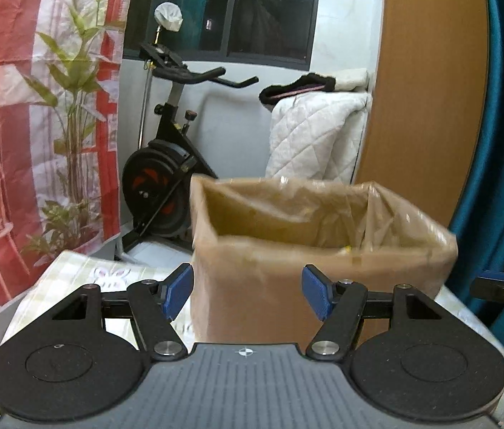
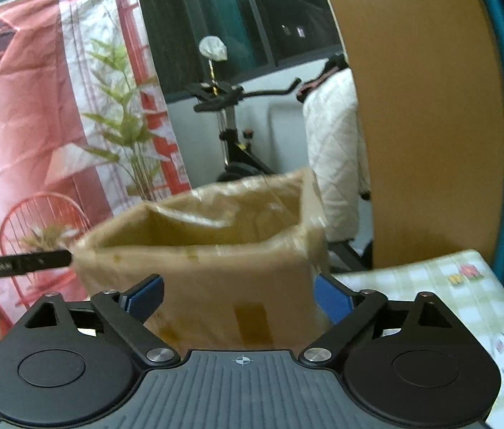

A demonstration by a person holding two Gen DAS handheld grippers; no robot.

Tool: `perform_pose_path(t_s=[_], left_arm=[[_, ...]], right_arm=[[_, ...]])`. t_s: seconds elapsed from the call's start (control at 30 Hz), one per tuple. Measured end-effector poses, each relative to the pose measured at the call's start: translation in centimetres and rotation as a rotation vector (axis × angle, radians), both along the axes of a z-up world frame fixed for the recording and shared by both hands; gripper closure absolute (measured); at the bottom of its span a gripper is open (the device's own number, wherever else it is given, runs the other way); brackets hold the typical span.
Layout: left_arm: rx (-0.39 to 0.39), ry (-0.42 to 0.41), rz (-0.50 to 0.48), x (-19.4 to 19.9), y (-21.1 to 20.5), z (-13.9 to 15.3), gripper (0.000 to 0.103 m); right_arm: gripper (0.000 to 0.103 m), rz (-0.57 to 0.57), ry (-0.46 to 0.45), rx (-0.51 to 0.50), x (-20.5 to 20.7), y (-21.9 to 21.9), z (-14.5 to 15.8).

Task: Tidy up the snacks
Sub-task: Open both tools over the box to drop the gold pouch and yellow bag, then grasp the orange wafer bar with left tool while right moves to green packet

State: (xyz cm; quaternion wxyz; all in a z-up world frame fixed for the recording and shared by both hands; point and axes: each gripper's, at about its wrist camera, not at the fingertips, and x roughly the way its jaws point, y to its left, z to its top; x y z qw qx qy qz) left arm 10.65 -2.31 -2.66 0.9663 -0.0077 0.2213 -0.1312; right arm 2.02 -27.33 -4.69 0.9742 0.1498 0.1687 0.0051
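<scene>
Snack box first: a brown cardboard box lined with clear plastic film [image 1: 323, 246], top open, sitting on a table with a pale green checked cloth with little cartoon prints [image 2: 441, 286]. It's pretty motion-blurred in both views, so I can't make out what's inside.

Left gripper [image 1: 248, 293] has its blue pads [image 1: 177, 291] spread apart with nothing between them, pointed straight at the near wall of the box. Right gripper [image 2: 237, 298] is spread even wider, jaws empty too, the box's lower front showing in the gap. Can't tell whether the right-side pad touches the box corner or just sits beside it.

Each gripper pokes into the edge of the other's view.

Behind the table: a black exercise bike [image 1: 169, 178], a white quilted blanket [image 1: 316, 132] draped over something, a red-and-white printed backdrop with a bamboo plant [image 1: 37, 107], a teal curtain [image 1: 502, 107].
</scene>
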Motion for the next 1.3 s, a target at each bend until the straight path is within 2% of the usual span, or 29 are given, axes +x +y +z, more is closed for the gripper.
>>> perform_pose_path(t_s=[0.2,0.27,0.33,0.4,0.53,0.7,0.83,1.0,1.3], left_arm=[[-0.02,0.054,0.02,-2.3,0.8,-2.7,0.034],[-0.032,0.078,0.022,-2.8,1.1,-3.5,0.034],[-0.046,0.104,0.024,-3.2,1.2,-4.4,0.035],[-0.057,0.131,0.023,-3.4,1.2,-5.1,0.035],[-0.066,0.153,0.014,-4.0,0.7,-6.2,0.035],[-0.059,0.156,-0.009,-4.2,-0.2,-6.9,0.035],[-0.05,0.173,-0.044,-4.5,-1.3,-7.9,0.036],[-0.023,0.22,-0.103,-4.2,-3.4,-10.1,0.036],[0.134,0.265,-0.21,-3.5,-8.6,-13.8,0.036]], right_arm=[[0.013,0.001,0.075,0.0,-3.5,1.1,-4.0],[0.016,0.006,0.101,-0.009,-4.2,1.6,-5.2],[0.029,0.009,0.126,-0.022,-4.6,2.2,-6.1],[0.034,0.013,0.15,-0.021,-4.7,2.6,-6.9],[0.053,0.015,0.165,-0.045,-4.8,3.4,-7.4],[0.064,0.01,0.174,-0.052,-4.6,3.7,-7.6],[0.069,-0.001,0.188,-0.064,-4.2,3.5,-8.1],[0.071,-0.013,0.199,-0.075,-3.9,3.4,-9.1],[0.072,-0.017,0.201,-0.021,-3.6,3.2,-10.1]])
